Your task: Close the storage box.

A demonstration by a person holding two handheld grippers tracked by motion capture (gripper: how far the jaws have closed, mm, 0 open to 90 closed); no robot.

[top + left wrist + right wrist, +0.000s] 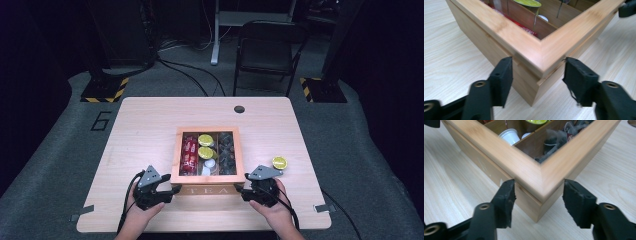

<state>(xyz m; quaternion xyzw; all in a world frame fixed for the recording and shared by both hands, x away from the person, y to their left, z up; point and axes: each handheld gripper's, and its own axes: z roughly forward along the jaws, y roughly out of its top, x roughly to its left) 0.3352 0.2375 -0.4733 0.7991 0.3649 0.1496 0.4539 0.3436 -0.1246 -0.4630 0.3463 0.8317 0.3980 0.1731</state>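
Note:
A wooden tea box [208, 190] marked TEA stands near the table's front edge. Its compartments hold red packets [189, 155], yellow-green capsules [205, 140], white capsules [210, 164] and dark packets [227, 152]. My left gripper [172, 191] sits at the box's front left corner. In the left gripper view that corner [541, 57] lies between the jaws of the left gripper [537, 72], which are spread and not pressing on it. My right gripper [241, 191] is at the front right corner. It [539, 192] straddles that corner [541, 182] the same way, open.
A loose yellow-green capsule [279, 162] lies on the table just right of the box, behind my right hand. The wooden table [150, 125] has a cable hole [239, 109] at the back. A dark chair [267, 50] stands beyond it.

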